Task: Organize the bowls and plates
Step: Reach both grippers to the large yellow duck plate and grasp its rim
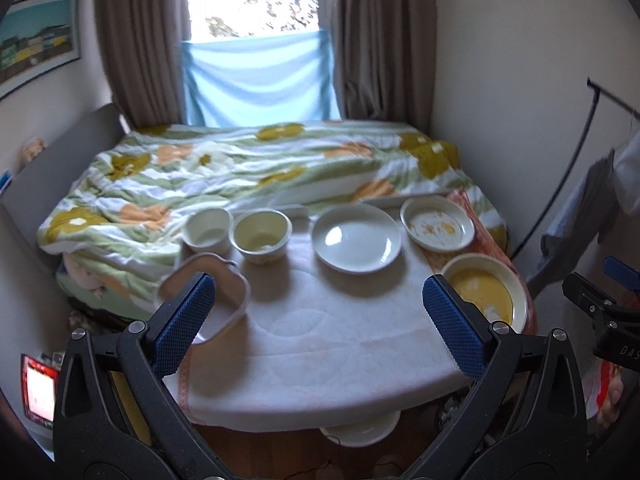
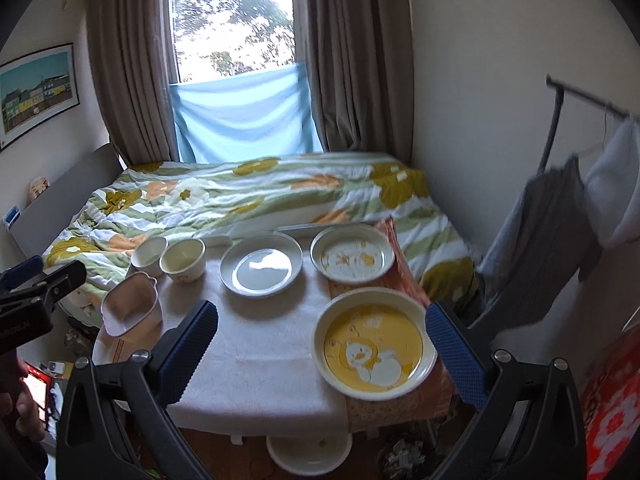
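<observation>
Two tools, left tool (image 1: 318, 294) and right tool (image 2: 322, 322), hover spread wide and empty over the cloth-covered surface (image 2: 256, 344); the yellow bear-printed round plate (image 2: 374, 354) overhanging its right edge could tip if nudged.

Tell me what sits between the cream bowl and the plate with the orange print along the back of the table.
The plain white plate sits between the cream bowl and the orange-print plate; both wrist views show it.

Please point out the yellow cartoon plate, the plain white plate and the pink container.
yellow cartoon plate (image 2: 374, 356): right wrist view, on its printed centre.
plain white plate (image 2: 262, 266): right wrist view, on its flat centre.
pink container (image 2: 128, 308): right wrist view, on its inside.
</observation>
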{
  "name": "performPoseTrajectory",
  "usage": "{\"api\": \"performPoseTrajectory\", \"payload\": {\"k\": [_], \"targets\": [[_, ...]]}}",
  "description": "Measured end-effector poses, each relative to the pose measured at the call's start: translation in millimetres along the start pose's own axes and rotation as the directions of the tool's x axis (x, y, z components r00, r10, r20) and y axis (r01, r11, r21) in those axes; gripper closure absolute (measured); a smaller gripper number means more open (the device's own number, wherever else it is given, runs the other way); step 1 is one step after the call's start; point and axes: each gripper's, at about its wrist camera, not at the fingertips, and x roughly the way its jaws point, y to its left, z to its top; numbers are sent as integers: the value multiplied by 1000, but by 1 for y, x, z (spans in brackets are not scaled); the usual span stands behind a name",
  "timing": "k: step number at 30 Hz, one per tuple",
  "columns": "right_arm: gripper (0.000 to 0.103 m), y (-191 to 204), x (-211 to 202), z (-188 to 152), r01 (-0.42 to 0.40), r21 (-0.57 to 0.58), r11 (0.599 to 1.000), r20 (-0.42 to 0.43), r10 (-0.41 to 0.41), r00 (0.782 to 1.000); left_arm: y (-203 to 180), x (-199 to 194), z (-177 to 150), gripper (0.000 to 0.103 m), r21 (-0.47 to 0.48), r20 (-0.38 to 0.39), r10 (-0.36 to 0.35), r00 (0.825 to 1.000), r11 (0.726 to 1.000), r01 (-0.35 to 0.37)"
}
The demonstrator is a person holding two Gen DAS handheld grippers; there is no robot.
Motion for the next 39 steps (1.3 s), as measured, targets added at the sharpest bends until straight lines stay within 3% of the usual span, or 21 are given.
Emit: {"api": "performPoseTrajectory", "payload": {"k": [4,9,12,19,28,32,36,39], "targets": [[0,-45,36,-21,-32,79,996,-79,38,996,-41,54,-10,0,22,-119,-71,990,997,74],[1,-95,89,-47,-77,154,985,-180,104,978,-94,132,-32,0,26,-248,-144,958,987,156],[9,-121,119,-62,-92,183,979,-220,131,967,-119,174,-44,0,13,-317,-185,930,980,199],[33,-160,169,-80,-144,257,956,-269,213,939,-155,237,-61,5,-2,-405,-203,891,975,221],[62,-180,208,-74,-187,260,947,-287,260,922,-175,275,-70,35,-9,-474,-225,851,968,251],[75,-183,220,-71,-185,263,947,-298,262,918,-178,286,-70,58,-9,-495,-216,841,970,244],[86,-188,226,-68,-180,257,949,-308,257,916,-179,287,-65,80,-35,-491,-256,833,961,275],[90,-191,229,-67,-180,249,952,-314,255,914,-182,287,-64,81,-12,-490,-234,840,965,262]]}}
